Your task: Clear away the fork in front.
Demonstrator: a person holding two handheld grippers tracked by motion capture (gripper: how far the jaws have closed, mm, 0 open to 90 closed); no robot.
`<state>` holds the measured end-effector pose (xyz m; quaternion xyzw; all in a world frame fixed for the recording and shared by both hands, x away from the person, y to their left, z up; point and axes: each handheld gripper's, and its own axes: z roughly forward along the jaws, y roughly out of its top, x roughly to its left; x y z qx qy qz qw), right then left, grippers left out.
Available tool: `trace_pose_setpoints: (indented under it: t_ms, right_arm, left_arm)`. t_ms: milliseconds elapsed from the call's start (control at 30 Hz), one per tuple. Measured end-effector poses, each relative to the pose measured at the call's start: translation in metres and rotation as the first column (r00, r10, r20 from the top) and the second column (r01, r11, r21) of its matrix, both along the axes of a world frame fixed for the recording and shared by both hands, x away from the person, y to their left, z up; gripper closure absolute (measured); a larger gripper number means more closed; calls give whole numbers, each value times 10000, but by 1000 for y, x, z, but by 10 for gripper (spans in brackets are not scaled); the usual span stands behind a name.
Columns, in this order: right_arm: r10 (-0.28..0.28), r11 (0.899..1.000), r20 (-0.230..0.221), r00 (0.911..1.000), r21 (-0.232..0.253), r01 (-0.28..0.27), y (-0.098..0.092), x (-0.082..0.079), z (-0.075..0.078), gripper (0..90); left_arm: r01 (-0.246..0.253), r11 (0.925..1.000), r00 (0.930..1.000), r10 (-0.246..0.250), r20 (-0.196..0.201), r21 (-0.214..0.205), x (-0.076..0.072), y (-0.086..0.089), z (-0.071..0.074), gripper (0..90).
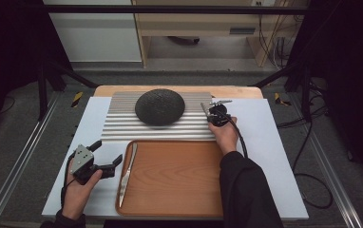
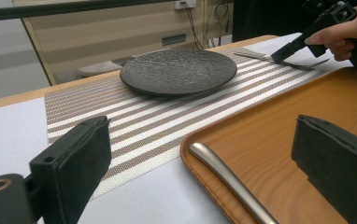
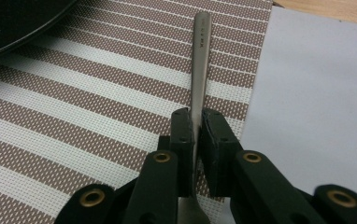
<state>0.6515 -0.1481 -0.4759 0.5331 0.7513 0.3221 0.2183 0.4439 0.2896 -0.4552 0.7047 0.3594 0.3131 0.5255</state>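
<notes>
At the lower left of the high view my left gripper sits over the pale table cover, just left of the wooden tray. Its jaws stand wide apart with nothing between them; in the left gripper view the two black pads frame the tray's rounded corner and a metal knife lying along the tray's left edge, handle end towards me. In the high view that knife runs up the tray's left rim, close to the left gripper but not touched by it.

Beyond the tray, in the middle of the frame, lies the striped placemat, and on its far half sits the dark, rough-textured plate.

At the right end of the placemat, right of the plate, my right gripper is clamped on a slim piece of metal cutlery. In the right gripper view the jaws are pinched tight on it, the handle running straight up the frame over the brown and white stripes near the mat's right edge, the plate's rim at the upper left. Whether it is a fork or a spoon I cannot tell, since its wider end is hidden below the jaws. In the left gripper view it lies low and nearly flat over the mat at the upper right.
</notes>
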Motion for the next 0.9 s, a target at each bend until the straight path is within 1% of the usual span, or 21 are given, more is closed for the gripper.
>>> trace_pose_setpoints:
  t_ms: [367,600,900]
  right_arm:
    - [63,9997,51,10000,-217,-62,2,0,0,850]
    - [88,9996,61,9999,-270,-86,3,-1,1,852]
    - [82,9999,-47,10000,-129,-83,1,-1,1,852]
  left_arm:
    - [0,10000,10000,0,-7,-9,0,0,0,51]
    - [-10,10000,10000,10,-9,-18,0,1,0,51]
    - [-22,10000,10000,22,-5,-24,0,1,0,52]
